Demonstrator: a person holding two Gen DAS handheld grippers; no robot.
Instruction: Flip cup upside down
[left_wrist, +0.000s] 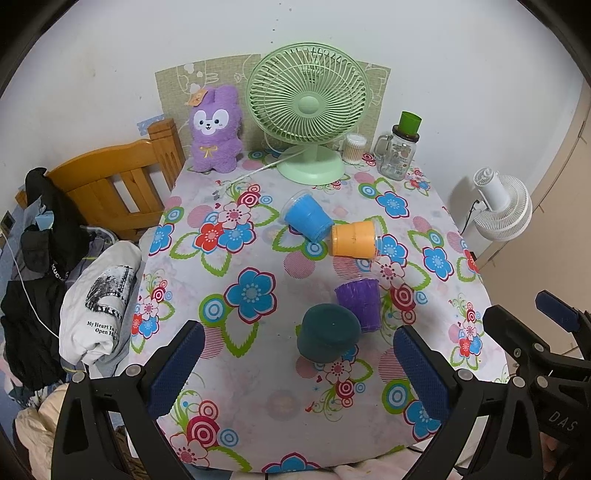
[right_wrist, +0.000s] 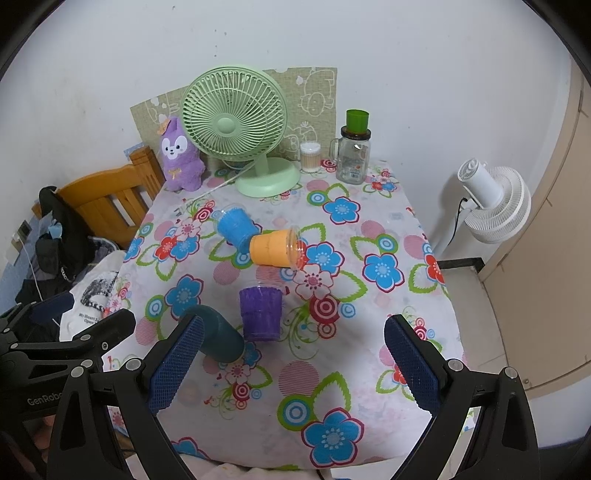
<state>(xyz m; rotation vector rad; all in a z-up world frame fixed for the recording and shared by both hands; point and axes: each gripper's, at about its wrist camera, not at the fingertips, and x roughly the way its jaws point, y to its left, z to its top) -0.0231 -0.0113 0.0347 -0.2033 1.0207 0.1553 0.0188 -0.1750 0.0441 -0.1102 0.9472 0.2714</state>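
Observation:
Several cups are on the floral tablecloth (left_wrist: 258, 424). A dark teal cup (left_wrist: 328, 336) stands upside down near the front, also in the right wrist view (right_wrist: 221, 338). A purple cup (left_wrist: 360, 304) (right_wrist: 260, 314) stands upright beside it. An orange cup (left_wrist: 352, 239) (right_wrist: 275, 246) and a blue cup (left_wrist: 308, 218) (right_wrist: 236, 228) lie on their sides, touching. My left gripper (left_wrist: 301, 373) is open and empty, just in front of the teal cup. My right gripper (right_wrist: 293, 365) is open and empty, to the right of the teal cup.
A green desk fan (left_wrist: 308, 110), a purple plush (left_wrist: 214, 129), a cotton-swab tub (left_wrist: 354, 147) and a glass jar (left_wrist: 397, 155) with a green cup on top line the back edge. A wooden chair (left_wrist: 122, 184) with clothes stands left. A white fan (left_wrist: 502, 206) stands right.

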